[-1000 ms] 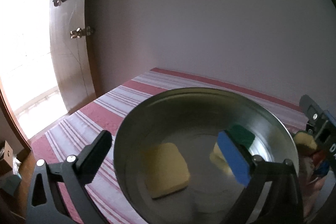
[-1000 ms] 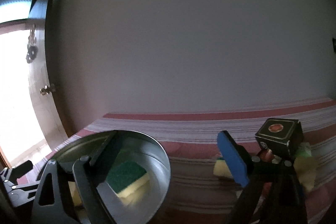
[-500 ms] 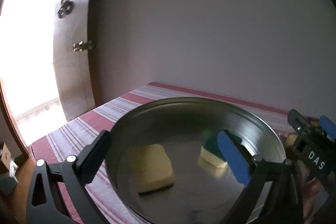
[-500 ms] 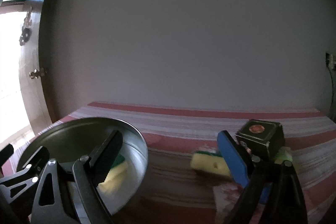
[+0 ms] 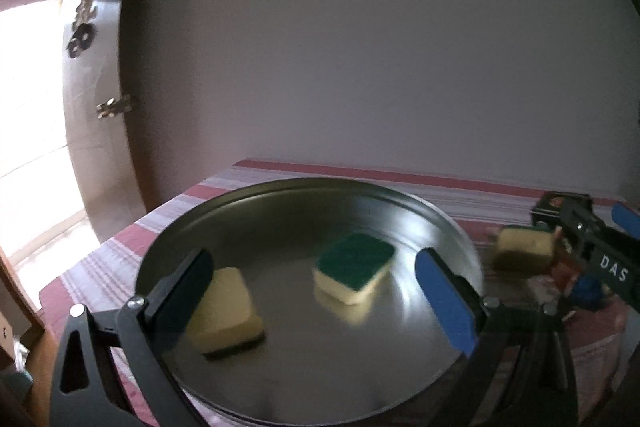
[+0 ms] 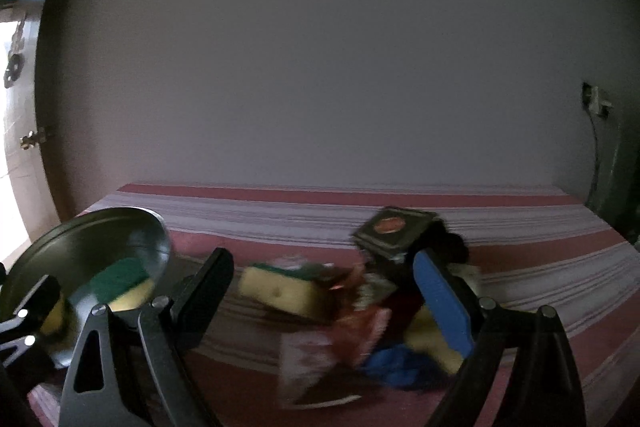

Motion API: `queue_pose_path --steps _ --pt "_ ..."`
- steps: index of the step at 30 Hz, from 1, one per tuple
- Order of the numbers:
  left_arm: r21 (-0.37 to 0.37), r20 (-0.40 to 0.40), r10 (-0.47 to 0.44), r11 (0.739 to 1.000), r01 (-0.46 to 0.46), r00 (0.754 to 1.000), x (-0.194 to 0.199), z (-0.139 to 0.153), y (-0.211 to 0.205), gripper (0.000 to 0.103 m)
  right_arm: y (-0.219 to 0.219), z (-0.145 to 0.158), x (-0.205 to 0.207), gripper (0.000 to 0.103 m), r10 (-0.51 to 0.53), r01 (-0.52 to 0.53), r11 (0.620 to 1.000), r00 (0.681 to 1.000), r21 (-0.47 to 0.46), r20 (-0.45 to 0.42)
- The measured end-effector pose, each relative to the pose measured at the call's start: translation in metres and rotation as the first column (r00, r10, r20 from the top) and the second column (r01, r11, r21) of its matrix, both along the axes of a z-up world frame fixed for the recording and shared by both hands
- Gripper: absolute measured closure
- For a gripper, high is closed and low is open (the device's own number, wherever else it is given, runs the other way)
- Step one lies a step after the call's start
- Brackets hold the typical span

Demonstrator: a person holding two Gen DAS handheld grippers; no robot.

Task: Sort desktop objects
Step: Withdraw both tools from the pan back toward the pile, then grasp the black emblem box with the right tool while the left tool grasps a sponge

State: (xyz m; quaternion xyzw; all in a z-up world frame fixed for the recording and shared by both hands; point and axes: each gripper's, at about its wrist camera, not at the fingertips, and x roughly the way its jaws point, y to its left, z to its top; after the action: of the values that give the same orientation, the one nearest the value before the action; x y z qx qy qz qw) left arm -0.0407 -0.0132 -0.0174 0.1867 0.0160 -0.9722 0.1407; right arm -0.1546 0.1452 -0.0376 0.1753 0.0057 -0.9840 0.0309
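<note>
Both grippers are mine, and both stand with jaws apart and nothing between the pads; my right gripper (image 6: pixel 324 291) points at the heap of unsorted things, my left gripper (image 5: pixel 316 291) hangs over the metal bowl (image 5: pixel 460 239); I take the bowl as my landmark. Inside it lie two sponges already: one green-side-up sponge (image 5: pixel 354 265) near its middle, one yellow-side-up sponge (image 5: pixel 224 309) toward its left wall under my left black finger. Just right of the bowl, on the striped cloth (image 6: pixel 520 227), lies the next sponge (image 6: pixel 286 289), yellow face toward me, green pad on top; farther right of the bowl sit a small dark box (image 6: pixel 394 231), a blue thing (image 6: pixel 400 367) and some blurred wrappers I cannot name.

As I judge it, the step is to fetch that third sponge; I should bring the right jaws level with its yellow sides, straddle it across the short way, and close gently, since it looks soft and would squash; I should keep clear of the wrappers touching its right end, lest they drag along; then carry it left and release low over the bowl's bare floor.
</note>
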Motion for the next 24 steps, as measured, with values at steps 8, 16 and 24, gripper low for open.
queue_pose_path --steps 8,16,24 --pt "-0.047 0.029 -0.201 0.978 0.202 0.979 0.001 0.009 0.045 0.001 0.062 0.0 -0.012 0.01 -0.056 0.056 0.998 0.998 0.006 0.03" --pt "-0.075 0.109 -0.417 0.902 0.426 0.902 -0.001 0.014 0.106 0.001 0.094 -0.001 -0.035 0.01 0.02 -0.022 1.0 0.993 0.012 0.116" --pt "-0.069 0.157 -0.463 0.876 0.478 0.872 -0.003 0.018 0.13 0.001 0.08 -0.01 -0.082 0.01 0.156 -0.185 0.979 0.952 0.09 0.262"
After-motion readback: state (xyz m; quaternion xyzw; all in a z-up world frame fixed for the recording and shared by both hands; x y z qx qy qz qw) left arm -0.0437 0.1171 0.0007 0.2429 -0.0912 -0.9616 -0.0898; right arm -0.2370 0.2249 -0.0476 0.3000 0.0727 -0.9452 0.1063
